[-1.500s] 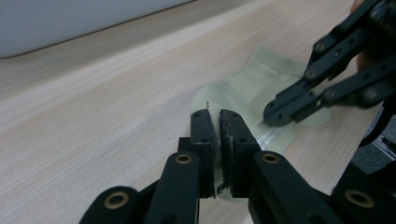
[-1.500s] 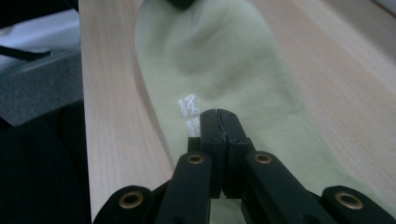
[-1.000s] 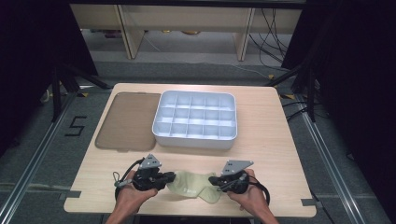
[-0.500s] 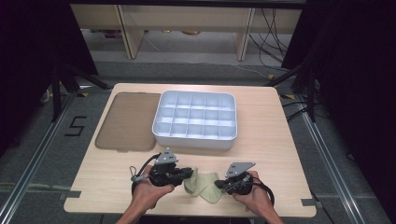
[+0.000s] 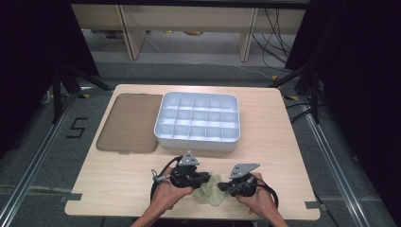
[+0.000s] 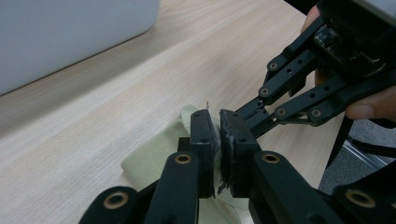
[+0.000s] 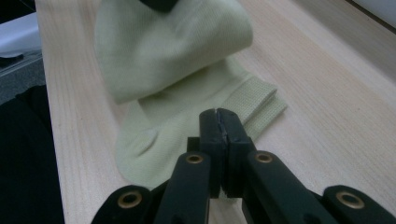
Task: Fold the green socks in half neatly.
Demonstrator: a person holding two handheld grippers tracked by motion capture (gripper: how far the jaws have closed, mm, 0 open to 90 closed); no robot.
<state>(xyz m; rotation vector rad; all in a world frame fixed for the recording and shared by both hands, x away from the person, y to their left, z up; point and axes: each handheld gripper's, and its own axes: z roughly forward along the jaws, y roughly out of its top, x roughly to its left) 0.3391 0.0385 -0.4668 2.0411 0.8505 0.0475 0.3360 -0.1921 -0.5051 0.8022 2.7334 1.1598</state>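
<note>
High view: a pale green sock [image 5: 210,191] lies bunched on the near edge of the wooden table [image 5: 279,137], directly between the two grippers. The left gripper [image 5: 204,178] comes at it from the left side, its tips over the sock's upper left part; the right gripper [image 5: 225,189] meets it from the right, its tips at the sock's right edge. The two grippers sit close together, nearly tip to tip over the fabric.

In the left gripper view the jaws are drawn together on a thin fold of the sock [image 6: 154,158], fabric showing beside and beneath the pads; just beyond its tips the other gripper reaches in from the upper right, with a hand [image 6: 373,100] on it.

In the right gripper view the jaws stand fully closed, pad against pad, just above the ribbed cuff end of the sock [image 7: 187,116]; whether they pinch any cloth cannot be told. Ahead of them part of the sock is lifted and folded over the flat part.

Beyond both grippers, toward the far side of the table, stands a white tray [image 5: 163,135] divided into many small compartments. Left of the tray, well apart from the left gripper, a brown translucent lid [image 5: 130,123] lies flat on the table.
</note>
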